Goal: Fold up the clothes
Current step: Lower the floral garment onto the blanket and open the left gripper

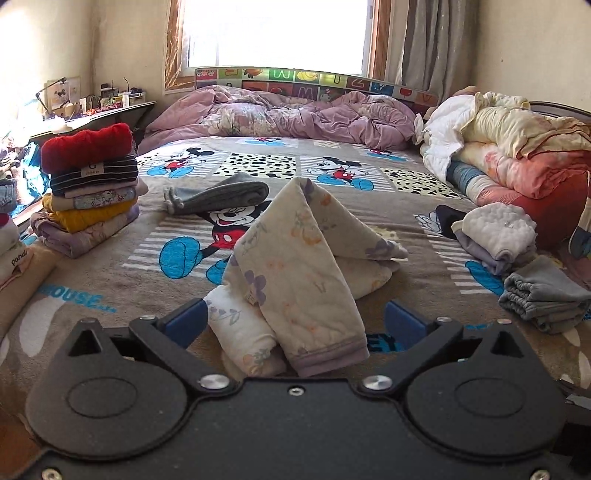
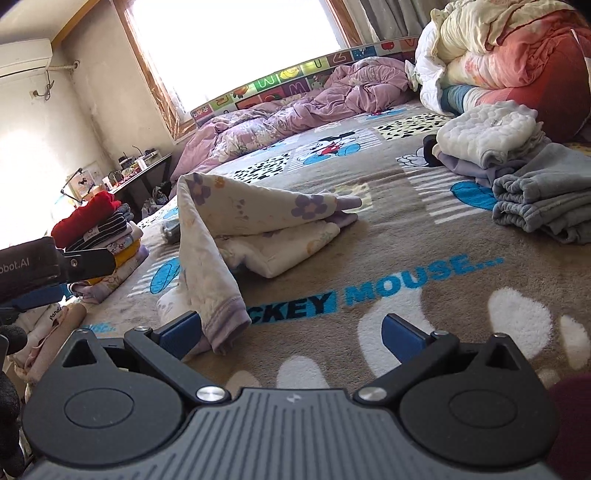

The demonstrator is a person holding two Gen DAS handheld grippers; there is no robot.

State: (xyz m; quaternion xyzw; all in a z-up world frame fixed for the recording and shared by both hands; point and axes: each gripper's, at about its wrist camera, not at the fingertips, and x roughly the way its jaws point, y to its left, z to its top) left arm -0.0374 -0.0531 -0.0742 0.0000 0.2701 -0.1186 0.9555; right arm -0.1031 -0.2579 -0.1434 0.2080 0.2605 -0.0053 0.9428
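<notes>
Underneath everything you have a brown plush blanket [image 1: 110, 273] printed with cartoon mice and blue lettering, spread over a wide bed. Your left gripper [image 1: 295, 321] stands with jaws spread wide, nothing pinched; the cream floral garment [image 1: 295, 258] lies between the blue pads, its purple-trimmed cuff draped toward you, untouched by either pad as far as you can see. Your right gripper [image 2: 291, 332] is likewise spread wide and empty; the garment's cuff sits just beside its left pad, whether touching you cannot tell.

From the left camera: at 10 o'clock, a stack of folded clothes [image 1: 90, 192] topped in red. At 12 o'clock, near, a grey rolled piece [image 1: 221, 195]; beyond it, a rumpled purple quilt [image 1: 288, 114] against an alphabet-patterned headboard panel [image 1: 314, 79]. Bright window [image 1: 273, 33] above, curtains [image 1: 436, 44] at 1 o'clock. At 2 o'clock, piled bedding [image 1: 517, 147]. At 3 o'clock, small folded piles, white-topped [image 1: 498, 232] and grey [image 1: 546, 299]. Cluttered desk [image 1: 92, 110] at 10 o'clock, far. Wall air conditioner [image 2: 24, 55] shows in the right view.
</notes>
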